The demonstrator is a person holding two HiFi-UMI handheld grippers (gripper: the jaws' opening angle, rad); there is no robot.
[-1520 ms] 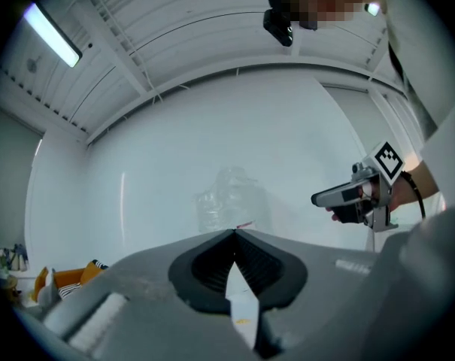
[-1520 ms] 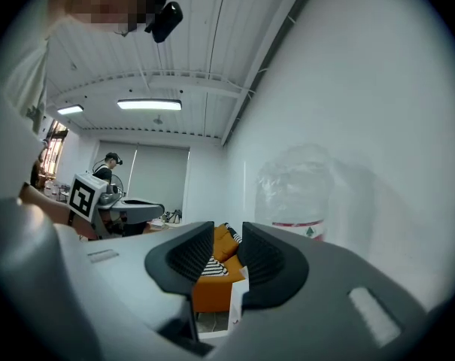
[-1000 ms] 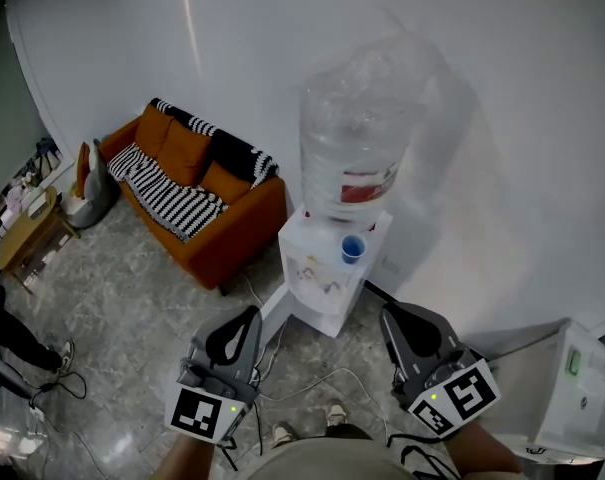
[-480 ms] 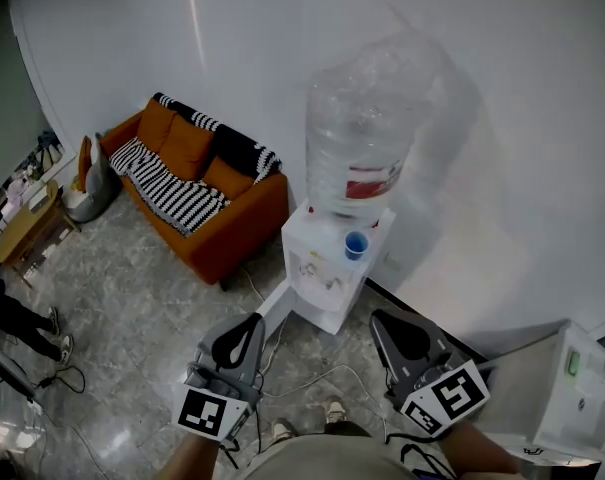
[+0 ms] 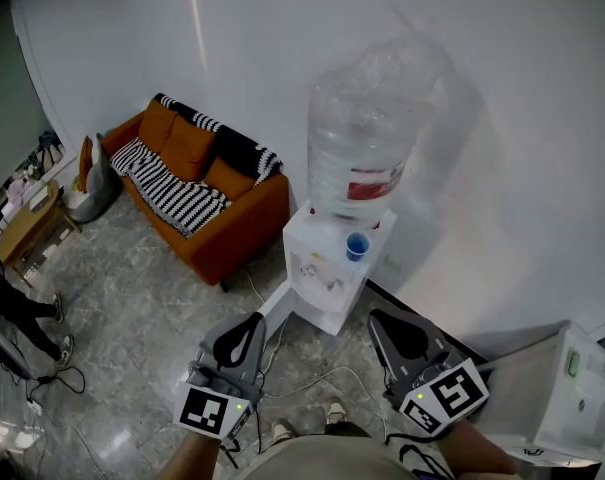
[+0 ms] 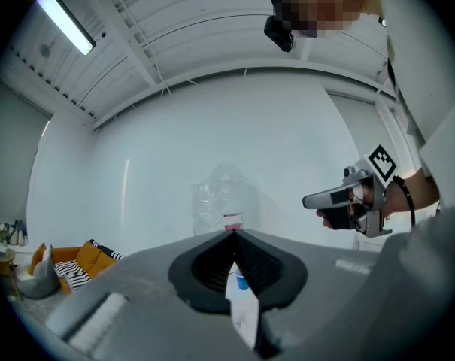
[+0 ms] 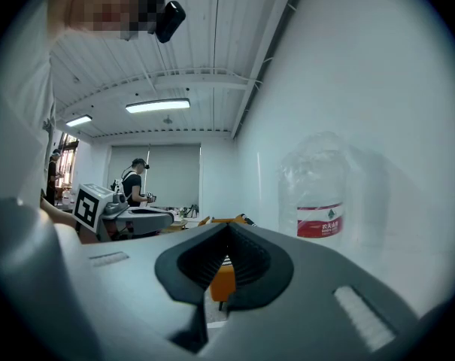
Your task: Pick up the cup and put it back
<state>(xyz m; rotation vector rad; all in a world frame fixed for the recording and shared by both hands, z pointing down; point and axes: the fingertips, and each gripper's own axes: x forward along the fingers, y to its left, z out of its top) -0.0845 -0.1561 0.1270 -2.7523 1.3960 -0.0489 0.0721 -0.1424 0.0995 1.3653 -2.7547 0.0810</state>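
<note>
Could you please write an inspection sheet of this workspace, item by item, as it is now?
Surface: grey stone floor; no worktable seen.
Job's things: blue cup stands on the white water dispenser, beside the large bottle; untouched.
Clutter: small items on a low table, far left.
Grippers: left gripper and right gripper both shut, empty, short of the dispenser.
Cables: loose cables on the floor before the dispenser.
Surroundings: orange sofa with striped blanket; white appliance at right; a person's legs, far left.

Plastic cup point(image 5: 356, 246), clear plastic bottle point(image 5: 362, 133)
</note>
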